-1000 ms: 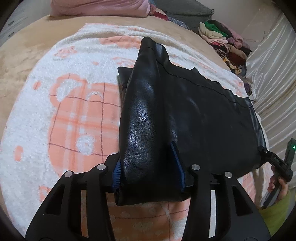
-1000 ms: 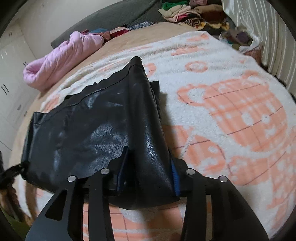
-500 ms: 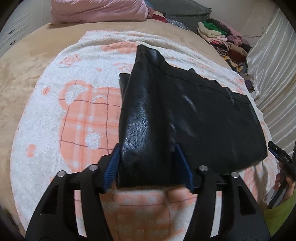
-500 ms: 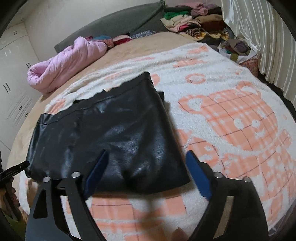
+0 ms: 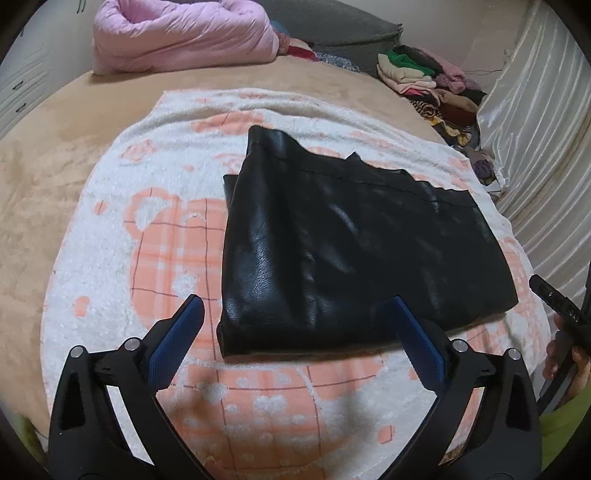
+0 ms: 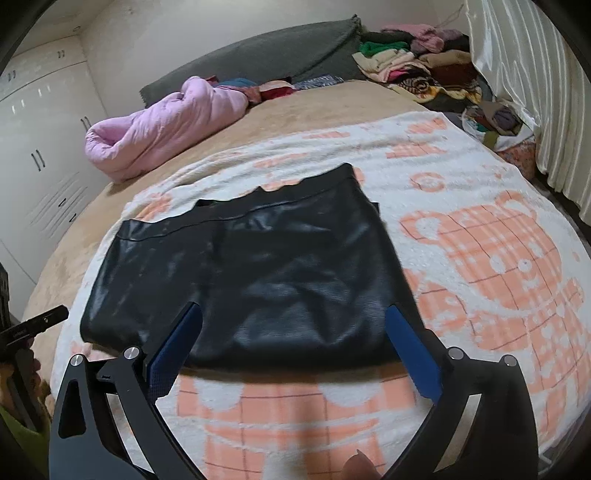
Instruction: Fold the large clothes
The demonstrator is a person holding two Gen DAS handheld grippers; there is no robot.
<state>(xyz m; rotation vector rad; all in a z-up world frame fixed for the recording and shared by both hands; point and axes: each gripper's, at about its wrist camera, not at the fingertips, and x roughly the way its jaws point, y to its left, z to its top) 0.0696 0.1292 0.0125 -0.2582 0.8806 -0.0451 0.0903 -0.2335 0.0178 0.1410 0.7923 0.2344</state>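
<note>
- Left hand-held gripper (image 5: 295, 314): jaws spread wide, having just been opening; nothing pinched, blue pads clear of the fabric on both sides, hovering at the near left corner of the garment.
- Right hand-held gripper (image 6: 293, 321): jaws also wide, having just been opening; nothing held, pads apart from the fabric, over the near right part of the garment.
- Black leather garment (image 5: 351, 251) lies folded flat on the blanket, shiny, roughly rectangular; a seam runs along the far edge, and a lower layer peeks out at the far left corner in the left wrist view.
- Same garment (image 6: 251, 273) in the right wrist view: near edge sits just ahead of the fingertips, far edge uneven.
- White blanket with orange plaid bear print (image 5: 166, 258) spread over the tan bed cover (image 5: 44, 184); garment near its middle.
- Pink quilt (image 5: 177, 33) bundled at the far end of the bed, well apart from the garment.
- Pile of mixed clothes (image 5: 432, 85) at the far right corner, beside the pale curtain (image 5: 535, 129).
- White wardrobe (image 6: 40, 147) at left in the right wrist view.
- Each view catches the other gripper's black tip at the frame edge, with a hand (image 5: 565, 362) on it.
</note>
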